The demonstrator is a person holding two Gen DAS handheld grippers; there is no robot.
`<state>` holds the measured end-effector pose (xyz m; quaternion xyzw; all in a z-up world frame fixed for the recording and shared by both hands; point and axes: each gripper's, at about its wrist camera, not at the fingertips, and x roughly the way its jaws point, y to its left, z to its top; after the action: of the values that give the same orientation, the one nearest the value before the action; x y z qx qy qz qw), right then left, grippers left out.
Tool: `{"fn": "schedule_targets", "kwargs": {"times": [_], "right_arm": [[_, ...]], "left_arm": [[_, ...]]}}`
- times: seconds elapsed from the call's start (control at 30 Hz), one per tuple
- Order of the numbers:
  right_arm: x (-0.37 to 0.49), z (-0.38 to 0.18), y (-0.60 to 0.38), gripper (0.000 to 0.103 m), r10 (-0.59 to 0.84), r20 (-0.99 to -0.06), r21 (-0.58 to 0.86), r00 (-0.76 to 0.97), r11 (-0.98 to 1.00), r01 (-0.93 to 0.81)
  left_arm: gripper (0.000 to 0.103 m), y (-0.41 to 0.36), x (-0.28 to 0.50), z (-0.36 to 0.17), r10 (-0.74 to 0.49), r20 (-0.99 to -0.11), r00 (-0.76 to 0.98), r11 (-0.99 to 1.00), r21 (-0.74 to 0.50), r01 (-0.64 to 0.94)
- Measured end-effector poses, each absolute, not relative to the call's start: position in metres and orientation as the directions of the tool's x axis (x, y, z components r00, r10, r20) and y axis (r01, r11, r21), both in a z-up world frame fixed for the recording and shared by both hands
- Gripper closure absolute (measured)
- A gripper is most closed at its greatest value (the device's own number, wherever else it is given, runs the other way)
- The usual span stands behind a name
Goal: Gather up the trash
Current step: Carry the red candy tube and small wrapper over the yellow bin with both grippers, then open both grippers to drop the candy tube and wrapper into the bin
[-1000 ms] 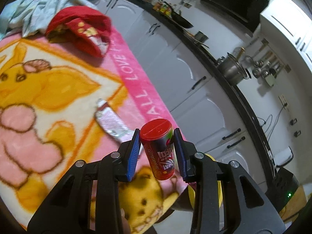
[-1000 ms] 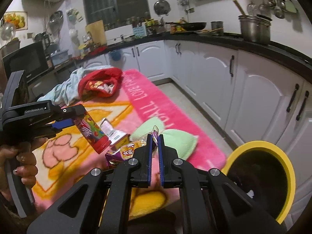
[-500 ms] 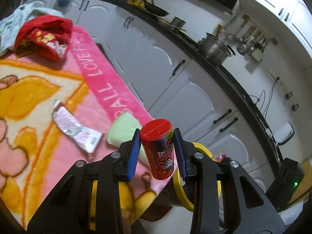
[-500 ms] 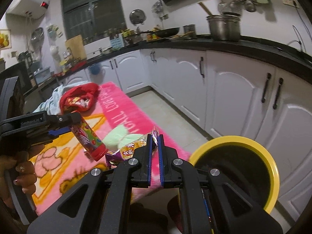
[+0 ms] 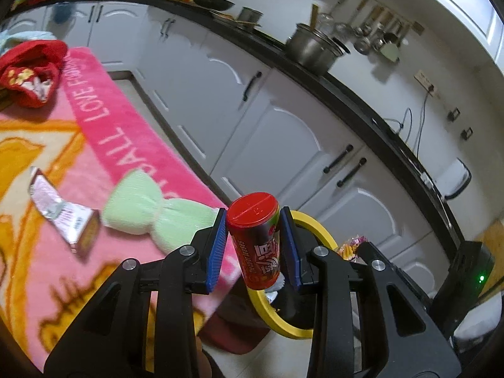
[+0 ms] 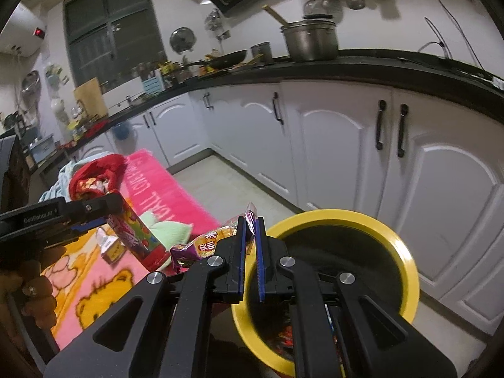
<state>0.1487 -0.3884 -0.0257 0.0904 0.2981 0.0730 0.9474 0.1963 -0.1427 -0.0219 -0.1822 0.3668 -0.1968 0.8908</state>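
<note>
While the left gripper (image 5: pixel 253 247) is pinching a red-capped tube (image 5: pixel 256 245), the right gripper (image 6: pixel 249 260) is clamping a snack wrapper (image 6: pixel 206 242) (both near the yellow-rimmed bin (image 6: pixel 400 252), right of the blanket (image 5: pixel 104 132)).

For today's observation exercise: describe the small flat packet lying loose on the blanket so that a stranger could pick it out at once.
Start at the pink cartoon blanket beside the white cabinets. Near its edge lies a pale green cloth; the packet sits just beside it, farther from the cabinets. It is the only flat, silvery-white, crumpled wrapper with an orange-brown end, unlike the soft cloth or the red-lidded tube held in the left gripper.
</note>
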Motion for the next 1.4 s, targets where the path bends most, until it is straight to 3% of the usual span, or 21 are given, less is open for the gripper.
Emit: {"fn": "schedule_targets", "kwargs": {"times": [0.87,1.4], "right_arm": [[0.137,-0.085,-0.48,0.097,-0.008,-0.633,0.16,0.774,0.977,0.141],[0.14,-0.123,-0.498,0.097,-0.035,-0.695,0.145,0.719,0.972,0.187]], "left_arm": [[0.077,-0.259,0.204,-0.079,-0.541,-0.674,0.503,0.838,-0.383,0.388],[0.077,-0.291,0.209,-0.107,-0.54,-0.728,0.422,0.826,-0.363,0.432]]}}
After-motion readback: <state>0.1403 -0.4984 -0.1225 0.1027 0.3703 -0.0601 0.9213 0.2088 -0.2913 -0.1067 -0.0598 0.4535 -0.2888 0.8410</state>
